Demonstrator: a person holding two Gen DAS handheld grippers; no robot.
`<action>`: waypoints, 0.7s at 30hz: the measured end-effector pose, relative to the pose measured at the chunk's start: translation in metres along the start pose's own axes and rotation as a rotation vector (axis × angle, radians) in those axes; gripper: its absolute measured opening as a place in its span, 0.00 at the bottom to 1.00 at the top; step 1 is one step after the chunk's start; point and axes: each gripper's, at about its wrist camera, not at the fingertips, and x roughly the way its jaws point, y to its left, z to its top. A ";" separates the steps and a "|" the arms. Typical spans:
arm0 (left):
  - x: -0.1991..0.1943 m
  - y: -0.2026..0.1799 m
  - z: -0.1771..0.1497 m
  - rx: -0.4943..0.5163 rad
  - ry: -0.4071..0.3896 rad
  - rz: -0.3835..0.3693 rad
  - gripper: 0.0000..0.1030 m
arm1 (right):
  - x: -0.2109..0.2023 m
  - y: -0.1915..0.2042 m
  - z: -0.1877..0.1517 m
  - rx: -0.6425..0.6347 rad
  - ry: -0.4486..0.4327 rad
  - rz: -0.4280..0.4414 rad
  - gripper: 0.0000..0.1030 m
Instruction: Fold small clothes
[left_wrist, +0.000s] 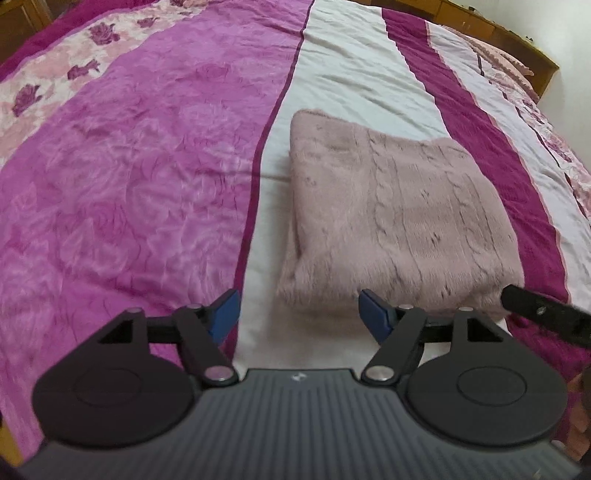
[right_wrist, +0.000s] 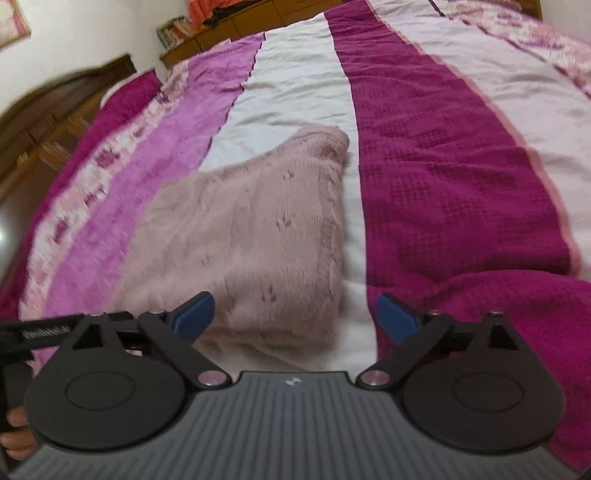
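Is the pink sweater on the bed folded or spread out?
Folded. The pink sweater lies as a thick, compact rectangle with layered edges on the bedcover; no sleeves stick out.

Right claw (right_wrist: 295, 317): jaws spread wide, blue pads (right_wrist: 194, 314) apart, nothing between them.
Sweater (right_wrist: 251, 236): dusty-pink fuzzy cable knit, folded into a thick bundle, lying ahead of the claw and a little to its left; its near edge sits just beyond the left pad.
Bed (right_wrist: 443, 192): striped cover in magenta, white and lilac stretches away under and ahead of the claw.
Left claw (right_wrist: 40, 334): a dark part shows at the left edge, beside the sweater's near corner.
Picture quality: left side blurred.
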 end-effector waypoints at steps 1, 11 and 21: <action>0.000 -0.001 -0.004 -0.006 0.004 -0.002 0.70 | 0.000 0.003 -0.003 -0.022 0.010 -0.012 0.98; 0.017 -0.017 -0.033 0.032 0.070 0.066 0.70 | 0.004 0.025 -0.023 -0.113 0.069 -0.045 1.00; 0.027 -0.022 -0.040 0.049 0.101 0.085 0.70 | 0.018 0.016 -0.031 -0.055 0.127 -0.061 1.00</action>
